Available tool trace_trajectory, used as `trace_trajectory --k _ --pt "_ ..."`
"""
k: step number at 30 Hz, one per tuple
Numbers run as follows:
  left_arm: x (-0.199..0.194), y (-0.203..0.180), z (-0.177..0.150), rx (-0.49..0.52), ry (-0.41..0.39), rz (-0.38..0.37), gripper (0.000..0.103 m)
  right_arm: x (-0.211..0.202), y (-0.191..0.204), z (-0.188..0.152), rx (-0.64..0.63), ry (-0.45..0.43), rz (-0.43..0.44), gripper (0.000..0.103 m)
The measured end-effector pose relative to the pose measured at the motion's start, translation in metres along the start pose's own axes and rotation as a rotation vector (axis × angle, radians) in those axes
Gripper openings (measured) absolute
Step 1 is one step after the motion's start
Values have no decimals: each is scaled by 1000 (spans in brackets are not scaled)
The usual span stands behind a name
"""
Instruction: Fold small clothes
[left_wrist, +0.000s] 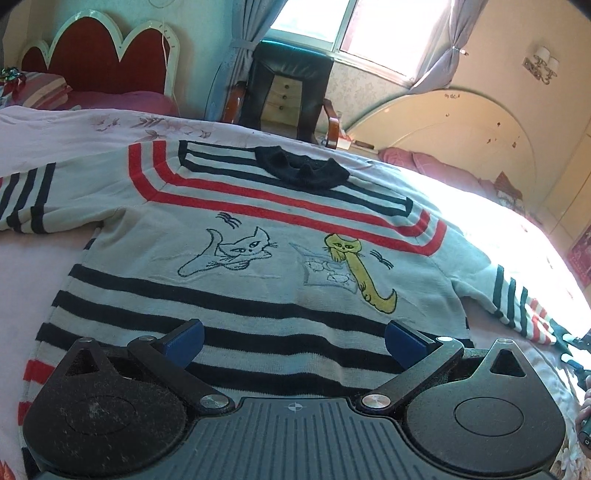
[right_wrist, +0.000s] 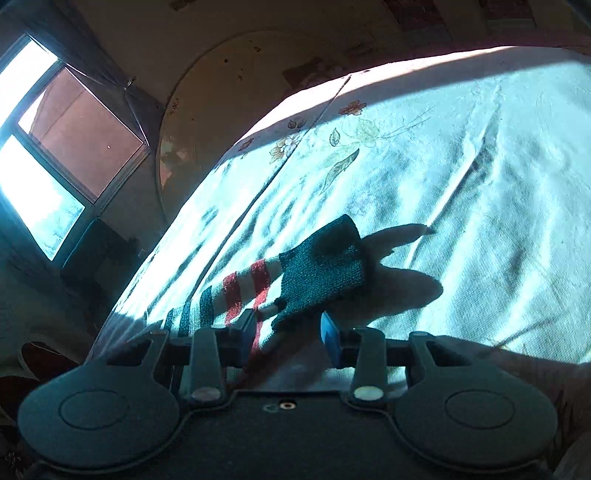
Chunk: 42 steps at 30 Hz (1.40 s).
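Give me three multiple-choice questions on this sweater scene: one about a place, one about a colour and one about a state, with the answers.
1. In the left wrist view, where is the yellow cat relative to the white cat?
A. to its left
B. to its right
C. directly above it

2. What colour is the collar of the sweater?
A. red
B. white
C. black

3. What state is the left tool in?
A. open over the striped lower part
B. shut on the collar
C. shut on a sleeve

Answers:
1. B, the yellow cat lies toward the picture's right.
2. C, the neck band is black.
3. A, its jaws stand wide apart and grip nothing.
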<state>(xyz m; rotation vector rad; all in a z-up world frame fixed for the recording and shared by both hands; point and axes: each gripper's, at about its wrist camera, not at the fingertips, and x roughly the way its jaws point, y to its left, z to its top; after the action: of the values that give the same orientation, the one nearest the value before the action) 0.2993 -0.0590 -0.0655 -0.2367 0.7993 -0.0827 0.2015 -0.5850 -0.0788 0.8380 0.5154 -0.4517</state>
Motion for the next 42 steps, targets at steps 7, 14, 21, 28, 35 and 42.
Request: trace_trajectory --k 7,14,21,28,35,42 --pt "14 10 7 -1 12 29 103 32 -10 0 52 -4 -18 8" --pt "19 42 24 50 3 79 103 29 56 -1 -186 -60 24 7" --pt "30 99 46 -37 -15 30 103 23 208 -86 -485 87 340 7" --pt "21 152 57 -115 -35 5 103 44 324 -213 -628 310 503 7" --pt "31 166 65 -153 -44 -85 103 54 352 -277 -738 356 495 14" --pt "94 119 77 -248 26 -368 102 2 318 -239 -732 263 498 43"
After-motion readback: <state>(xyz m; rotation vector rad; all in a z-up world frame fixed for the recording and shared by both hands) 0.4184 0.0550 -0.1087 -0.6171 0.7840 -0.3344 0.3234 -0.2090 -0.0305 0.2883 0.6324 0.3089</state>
